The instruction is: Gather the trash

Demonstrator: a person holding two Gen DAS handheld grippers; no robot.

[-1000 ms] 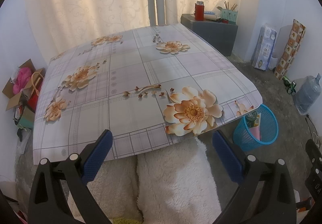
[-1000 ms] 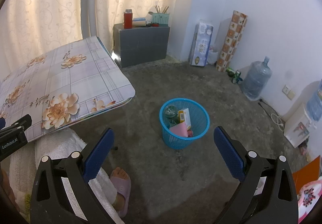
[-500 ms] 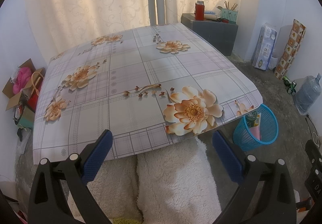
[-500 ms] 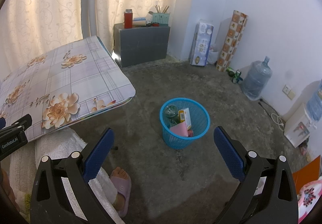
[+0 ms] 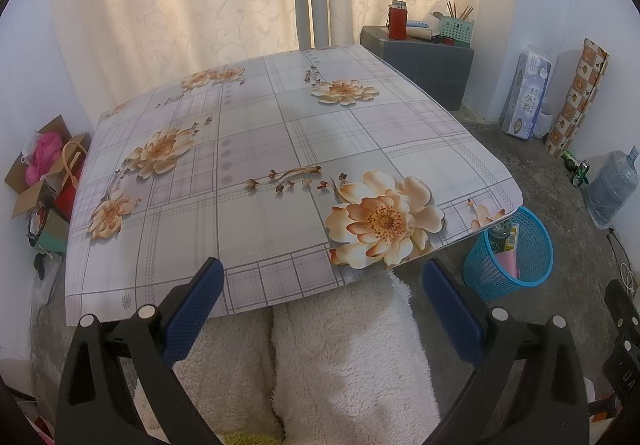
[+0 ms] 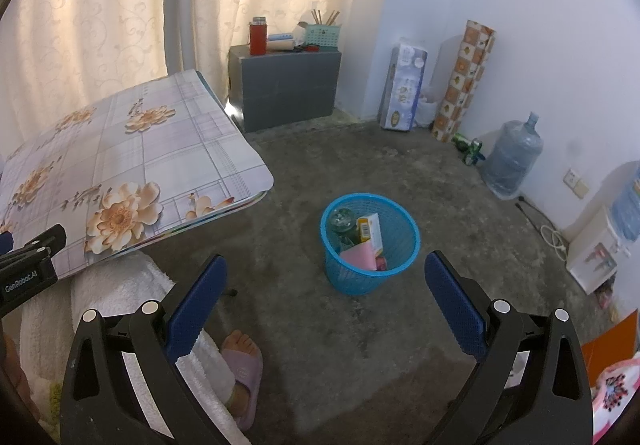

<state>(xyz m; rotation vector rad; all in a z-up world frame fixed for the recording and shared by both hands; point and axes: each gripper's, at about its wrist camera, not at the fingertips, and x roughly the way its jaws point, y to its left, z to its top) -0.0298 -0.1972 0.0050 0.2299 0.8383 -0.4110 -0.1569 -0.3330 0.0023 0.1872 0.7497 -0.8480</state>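
A blue mesh trash basket (image 6: 370, 245) stands on the concrete floor and holds a glass jar, a yellow-and-white carton and pink paper. It shows again as the basket (image 5: 520, 261) beside the table's right corner. My right gripper (image 6: 326, 299) hangs open above the floor just short of the basket, nothing between its fingers. My left gripper (image 5: 320, 305) is open too, held over white fleece-covered legs at the near edge of the flower-print table (image 5: 256, 149). No loose trash shows on the tabletop.
A grey cabinet (image 6: 286, 85) with a red flask and a pen holder stands by the curtains. Along the wall are a tissue pack (image 6: 402, 87), a patterned roll (image 6: 464, 73) and a water jug (image 6: 510, 157). Open boxes (image 5: 44, 177) sit left of the table. A slippered foot (image 6: 242, 361) rests on the floor.
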